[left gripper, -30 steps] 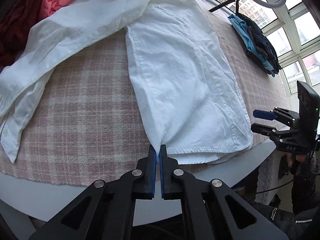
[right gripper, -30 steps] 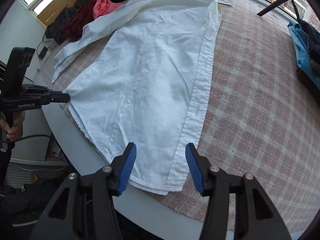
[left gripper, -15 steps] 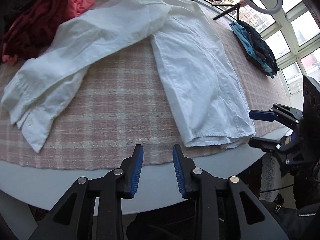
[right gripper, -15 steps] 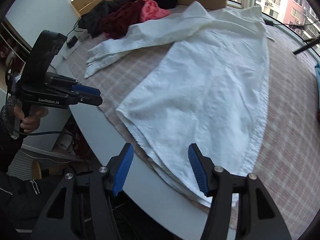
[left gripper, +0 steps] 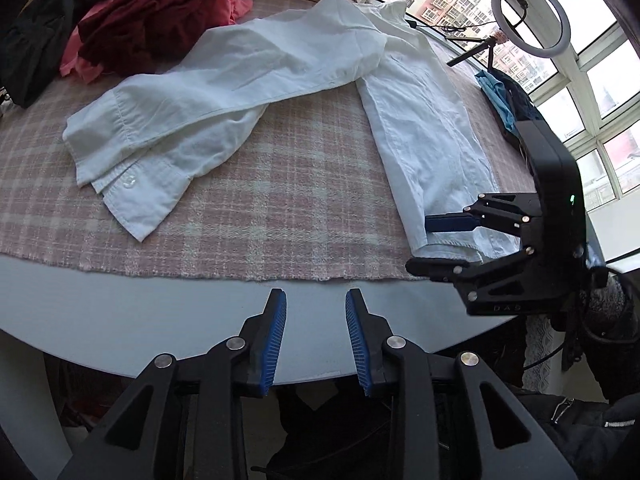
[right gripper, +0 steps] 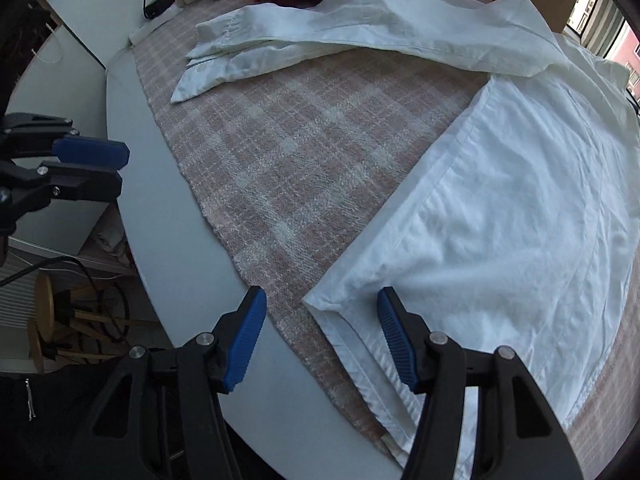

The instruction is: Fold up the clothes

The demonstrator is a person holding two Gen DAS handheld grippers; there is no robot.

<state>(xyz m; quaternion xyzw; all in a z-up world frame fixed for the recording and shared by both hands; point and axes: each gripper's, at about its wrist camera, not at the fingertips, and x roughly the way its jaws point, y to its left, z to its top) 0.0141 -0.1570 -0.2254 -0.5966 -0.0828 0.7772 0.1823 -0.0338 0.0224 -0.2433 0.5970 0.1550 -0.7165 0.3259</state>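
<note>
Round white table (left gripper: pixel 120 320), pink plaid cloth (left gripper: pixel 280 208) covering it. White shirt (right gripper: pixel 520 208): lying on the cloth, body folded lengthwise, both sleeves (left gripper: pixel 208 92) trailing off to one side of the body. Right gripper (right gripper: pixel 322 340): jaws having just been narrowing, apart, hovering over the shirt's hem corner, nothing pinched. Left gripper (left gripper: pixel 314 336): jaws apart, empty, hanging over the table's bare rim beside the hem. Dark and pink garments (left gripper: pixel 152 20): waiting beyond the sleeves. Handling note: likely taking the sleeves next; pinching both cuffs together, laying them flat along the body.
</note>
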